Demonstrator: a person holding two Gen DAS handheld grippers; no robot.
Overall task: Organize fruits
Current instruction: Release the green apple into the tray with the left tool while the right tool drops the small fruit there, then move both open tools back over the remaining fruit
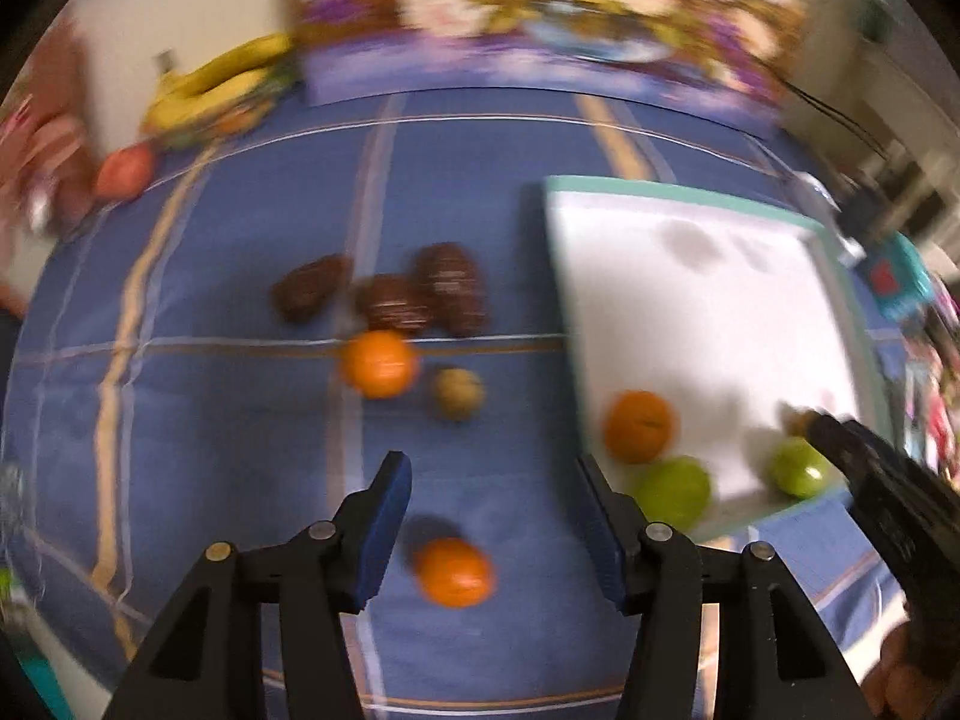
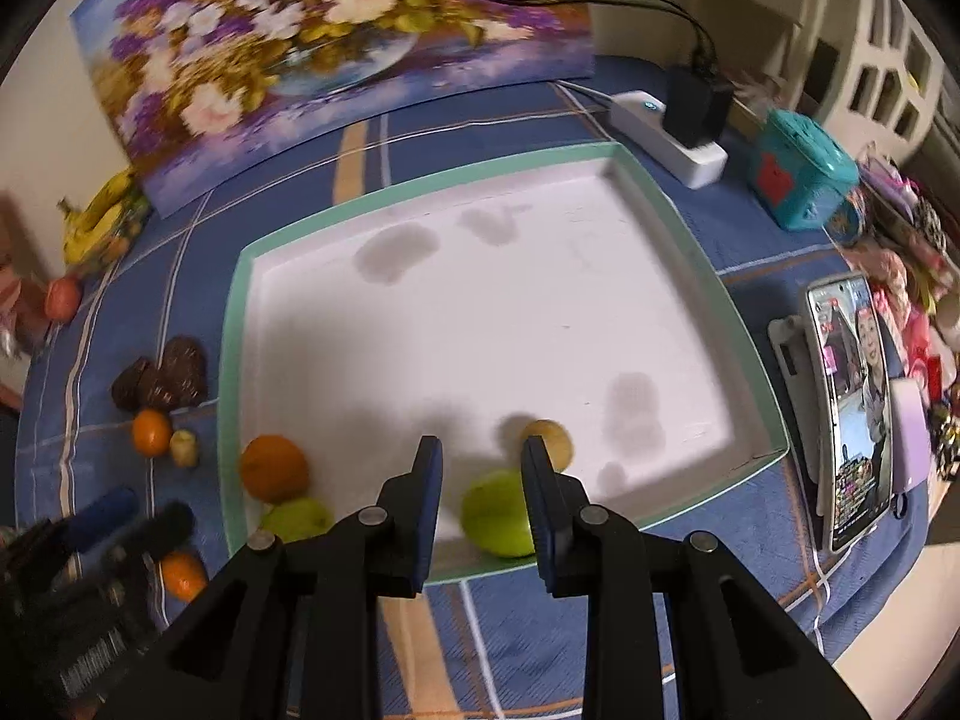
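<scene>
A white tray with a teal rim [image 2: 234,324] lies on the blue checked cloth. At its near end are an orange [image 2: 274,468], two green apples [image 2: 498,516] [image 2: 297,519] and a small yellowish fruit [image 2: 555,438]. My right gripper [image 2: 481,450] hovers above the nearer apple, jaws almost together with nothing between them. My left gripper [image 1: 491,462] is open over the cloth left of the tray. An orange [image 1: 456,573] lies on the cloth below its jaws, untouched. Further off lie another orange [image 1: 379,363], a small brownish fruit [image 1: 459,393] and three dark brown fruits [image 1: 390,300].
Bananas [image 1: 222,84] and a red fruit [image 1: 123,171] sit at the far left by a flower painting [image 2: 336,42]. A power strip [image 2: 672,132], a teal box [image 2: 798,174] and a lit phone [image 2: 852,408] stand right of the tray.
</scene>
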